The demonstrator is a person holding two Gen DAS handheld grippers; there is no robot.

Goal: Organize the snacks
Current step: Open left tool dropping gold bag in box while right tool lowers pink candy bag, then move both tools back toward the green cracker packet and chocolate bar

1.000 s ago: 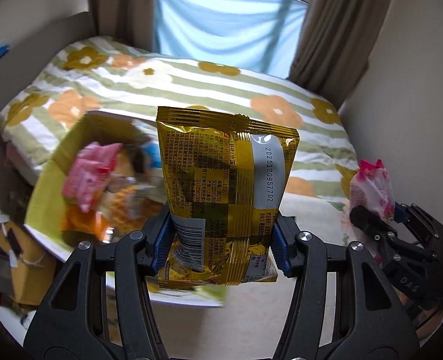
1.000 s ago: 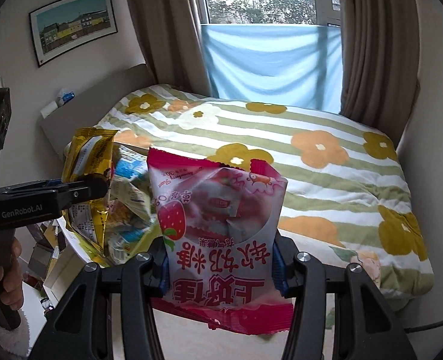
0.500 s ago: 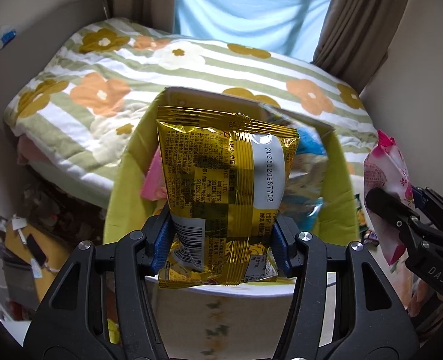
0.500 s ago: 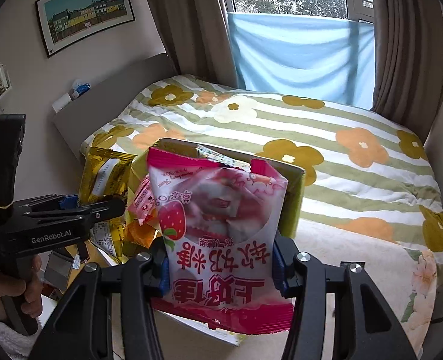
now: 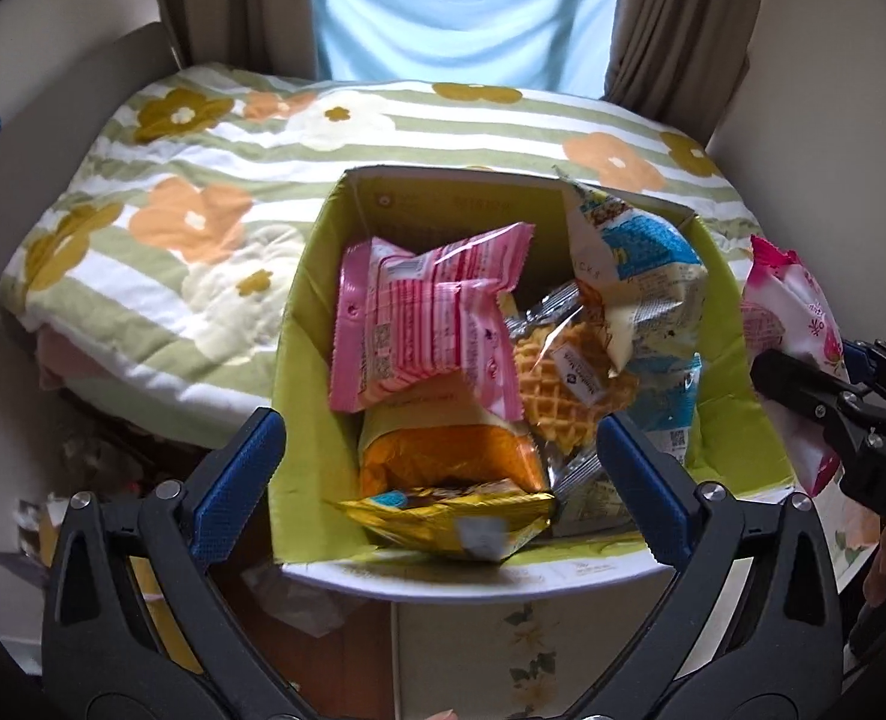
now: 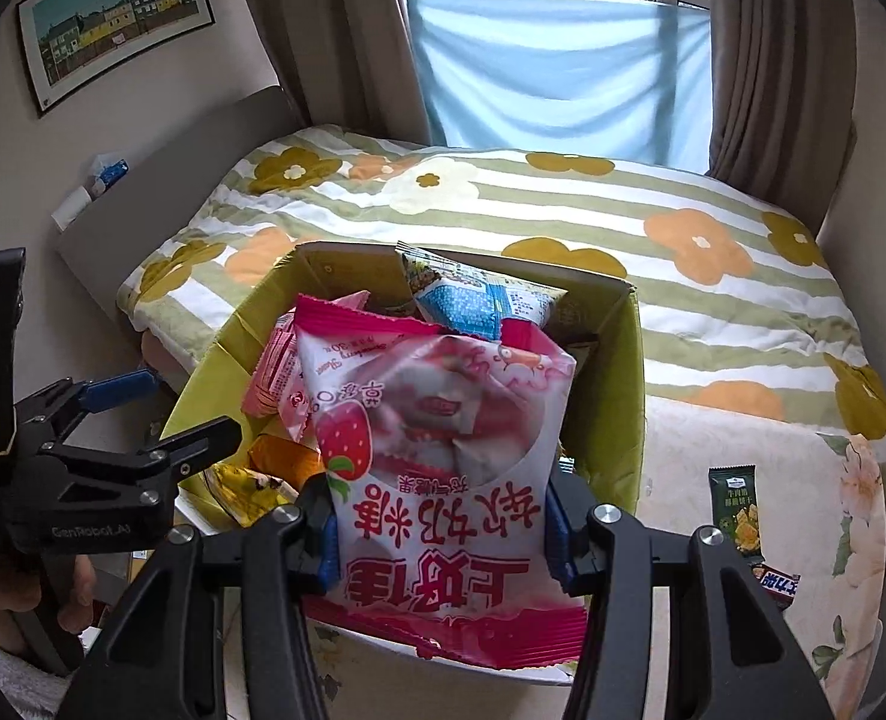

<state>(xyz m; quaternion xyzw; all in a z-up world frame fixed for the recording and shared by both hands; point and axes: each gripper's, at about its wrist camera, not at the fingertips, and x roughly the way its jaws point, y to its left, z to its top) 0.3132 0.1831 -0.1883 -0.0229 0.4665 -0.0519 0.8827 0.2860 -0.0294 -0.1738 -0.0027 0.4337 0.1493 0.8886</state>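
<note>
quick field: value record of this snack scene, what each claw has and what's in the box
left claw: open, empty, over the box
right claw: shut on strawberry candy bag
box: green cardboard, open top
in box: gold packet at near edge, pink packet, waffle pack, blue-and-white bag, orange packet
outside box: green bar on the floral cloth

The green box [image 5: 305,324] is crowded: pink packet [image 5: 425,318] left, blue bag [image 5: 640,264] far right, gold packet [image 5: 448,510] near. Only the far left corner stays open, beneath the rim.
</note>
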